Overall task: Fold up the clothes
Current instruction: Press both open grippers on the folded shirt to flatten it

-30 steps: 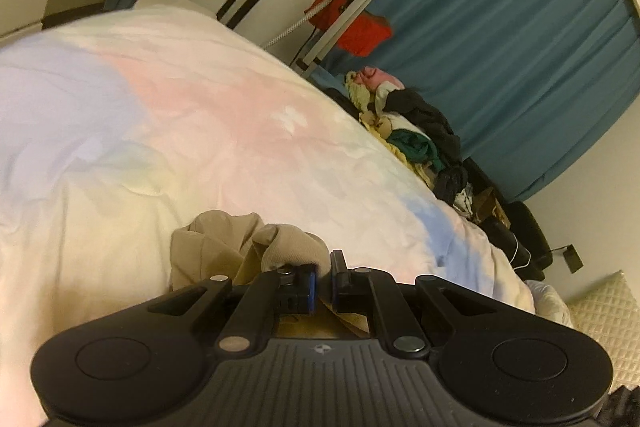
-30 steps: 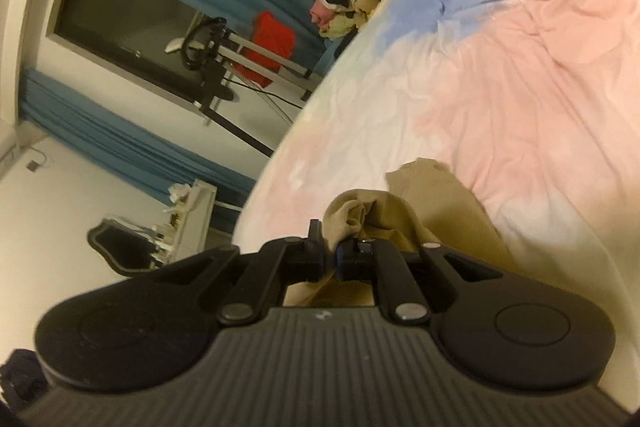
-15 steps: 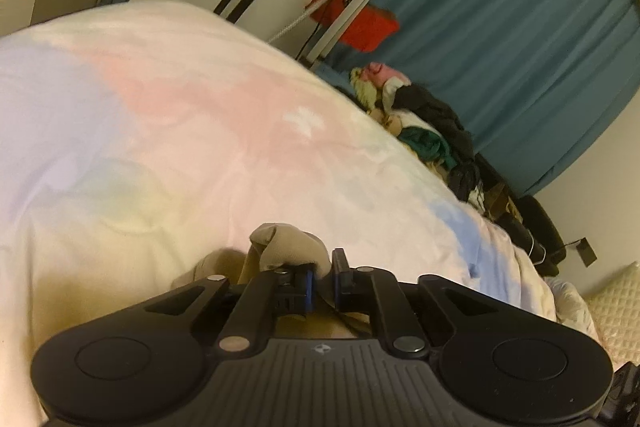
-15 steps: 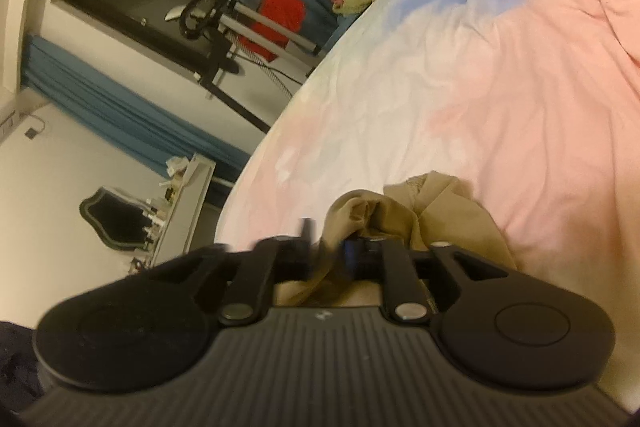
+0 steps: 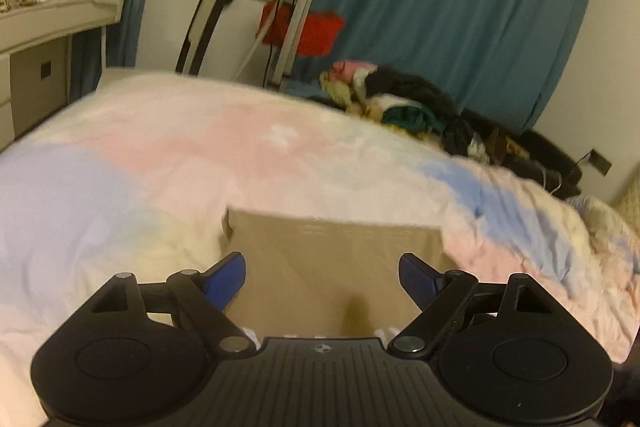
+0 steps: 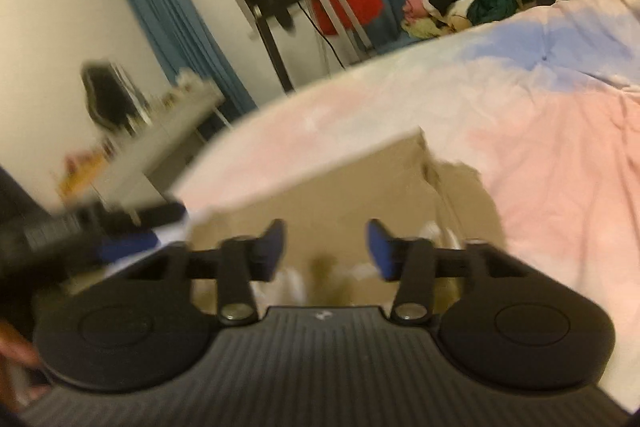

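Fabric first: a tan garment (image 5: 332, 263) lies spread flat on the bed (image 5: 160, 163), its far edge a straight line and its near part running under both grippers. In the right wrist view the same cloth (image 6: 328, 195) shows a corner at the upper right, with a darker flap just beside it.

The left gripper (image 5: 322, 279) has its jaws spread wide, the blue pads well apart and holding nothing; the cloth lies below the gap. The right gripper (image 6: 326, 247) is likewise parted and empty, above the near edge of the garment. The left gripper's blurred shape also shows at the left edge of the right wrist view.

Both views are smeared by motion, so small creases cannot be judged. The likely trouble from here is a poor regrasp: with both jaws free, a pinch taken too deep could catch the duvet along with the garment, or only one layer, and the fold would come out crooked. A pile of clothes (image 5: 404, 103) sits at the far side of the bed, before the blue curtain (image 5: 460, 7).
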Motion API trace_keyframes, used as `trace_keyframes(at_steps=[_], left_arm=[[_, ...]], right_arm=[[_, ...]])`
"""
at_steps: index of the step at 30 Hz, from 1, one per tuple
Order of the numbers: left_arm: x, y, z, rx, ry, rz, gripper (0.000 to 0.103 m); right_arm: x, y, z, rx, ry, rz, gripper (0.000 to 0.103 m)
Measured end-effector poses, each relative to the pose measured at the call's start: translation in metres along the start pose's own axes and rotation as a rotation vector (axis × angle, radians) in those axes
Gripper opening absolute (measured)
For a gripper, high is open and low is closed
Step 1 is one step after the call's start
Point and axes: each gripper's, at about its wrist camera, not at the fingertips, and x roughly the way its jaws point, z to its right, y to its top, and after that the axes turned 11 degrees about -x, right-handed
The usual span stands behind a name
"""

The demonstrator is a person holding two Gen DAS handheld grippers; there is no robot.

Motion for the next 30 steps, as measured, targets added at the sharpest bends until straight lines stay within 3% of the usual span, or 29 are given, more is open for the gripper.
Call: trace_keyframes(at_steps=[4, 11, 21, 30], left_arm=[[0.036, -0.011, -0.005, -0.008, 0.07, -0.084, 0.083], [0.058, -0.022, -0.004, 0.044, 0.117, -0.087, 0.083], [0.006, -0.033, 0.006, 0.097, 0.052, -0.069, 0.081], [-0.014, -0.048, 0.008, 0.111, 0.055, -0.082, 0.081]], right_arm=[[0.024, -0.006, 0.011, 0.013, -0.043, -0.023, 0.028], [0.055, -0.001, 0.022, 0.029, -0.07, -0.048, 0.025], [-0.003, 0.009, 0.005, -0.042, -0.078, 0.018, 0.029], [-0.053, -0.007, 0.004, 0.012, -0.13, -0.027, 0.029]])
